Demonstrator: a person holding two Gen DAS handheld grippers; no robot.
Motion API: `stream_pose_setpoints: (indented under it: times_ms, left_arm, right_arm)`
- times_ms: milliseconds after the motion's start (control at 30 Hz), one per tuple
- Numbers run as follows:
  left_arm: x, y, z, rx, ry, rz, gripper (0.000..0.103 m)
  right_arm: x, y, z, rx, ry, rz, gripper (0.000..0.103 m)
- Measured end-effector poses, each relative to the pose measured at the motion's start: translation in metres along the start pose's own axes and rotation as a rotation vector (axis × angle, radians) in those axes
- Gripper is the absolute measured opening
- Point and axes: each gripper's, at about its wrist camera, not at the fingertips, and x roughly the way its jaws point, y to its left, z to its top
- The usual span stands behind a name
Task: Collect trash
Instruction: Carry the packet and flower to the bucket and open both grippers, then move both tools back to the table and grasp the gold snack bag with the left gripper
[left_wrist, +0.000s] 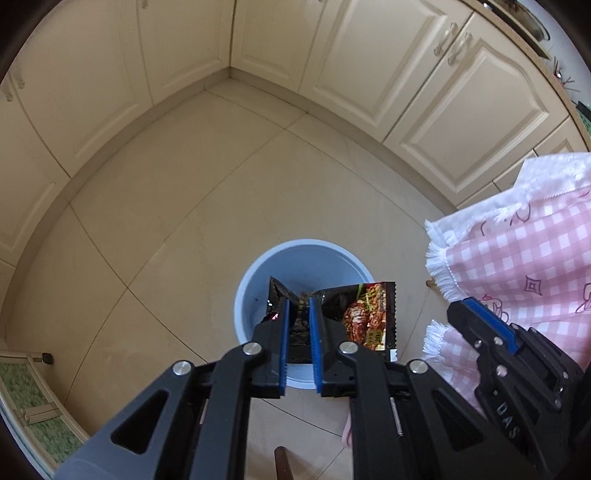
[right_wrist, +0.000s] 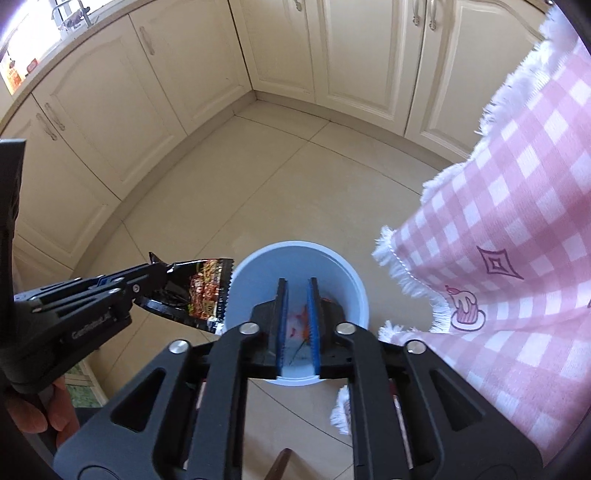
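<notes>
In the left wrist view, my left hand-held gripper (left_wrist: 298, 314) has its blue pads squeezed narrow on a crinkly black snack wrapper with a food picture (left_wrist: 365, 317). The wrapper sticks out to the right of the pads, with its long side lying across the view. Right under it is the round light blue plastic bin (left_wrist: 255, 280) on the tan tiled floor (left_wrist: 177, 206), so the wrapper hangs over the bin's mouth, and I think it would fall straight in if I let go. My right hand-held gripper (left_wrist: 480, 314) shows at the right, just beside the pink and white checked cloth with a fringe (left_wrist: 517, 251). In the right wrist view, my right hand-held gripper (right_wrist: 297, 314) points down into the same bin. Its pads are a little apart and hold nothing. I can see a small red and white scrap (right_wrist: 297, 321) between them, but it looks like it is down in the bin. Here the left hand-held gripper (right_wrist: 159, 284) comes in from the left, and the wrapper's zigzag edge is just at the bin's left rim, so it may need to go a bit more over the middle. The cloth hangs close on the right, with cream cupboard doors (right_wrist: 110, 110) far behind. The floor on the left is open.
</notes>
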Motion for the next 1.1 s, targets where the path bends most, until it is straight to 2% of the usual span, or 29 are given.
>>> stream_pose_setpoints:
  times_ms: [133,167,200,267,300,367,600,800,933,1100]
  left_arm:
    - [0.003,-0.011,0.003,0.015,0.002,-0.02,0.01]
    - [0.002,-0.013,0.004,0.018,0.0,-0.029,0.011]
    - [0.002,-0.016,0.006,0.019,-0.001,-0.037,0.011]
    - [-0.002,-0.019,0.008,0.011,-0.018,-0.055,0.015]
    - [-0.006,-0.021,0.009,0.009,-0.039,-0.063,0.028]
    - [-0.014,-0.024,0.009,0.009,-0.076,-0.061,0.043]
    - [-0.049,-0.021,0.004,0.0,-0.113,-0.044,0.044]
    - [-0.1,-0.012,-0.017,-0.017,-0.179,-0.005,0.044]
    - [-0.151,-0.009,-0.032,-0.006,-0.262,0.027,0.044]
    - [-0.231,-0.017,-0.052,0.004,-0.431,0.064,0.05]
  right_arm:
    - [-0.006,-0.01,-0.007,0.015,-0.021,-0.012,0.039]
    - [-0.009,-0.011,-0.007,0.017,-0.031,-0.013,0.05]
    - [-0.011,-0.012,-0.007,0.017,-0.041,-0.013,0.052]
    - [-0.014,-0.013,-0.007,0.015,-0.052,-0.015,0.052]
    - [-0.016,-0.014,-0.006,0.013,-0.057,-0.022,0.053]
    - [-0.02,-0.012,-0.006,0.01,-0.066,-0.027,0.055]
    - [-0.042,-0.01,-0.003,0.013,-0.092,-0.015,0.055]
    - [-0.084,0.003,-0.005,0.001,-0.154,0.013,0.055]
    - [-0.127,0.013,-0.006,-0.015,-0.22,0.037,0.055]
    - [-0.2,0.023,-0.01,-0.048,-0.352,0.056,0.056]
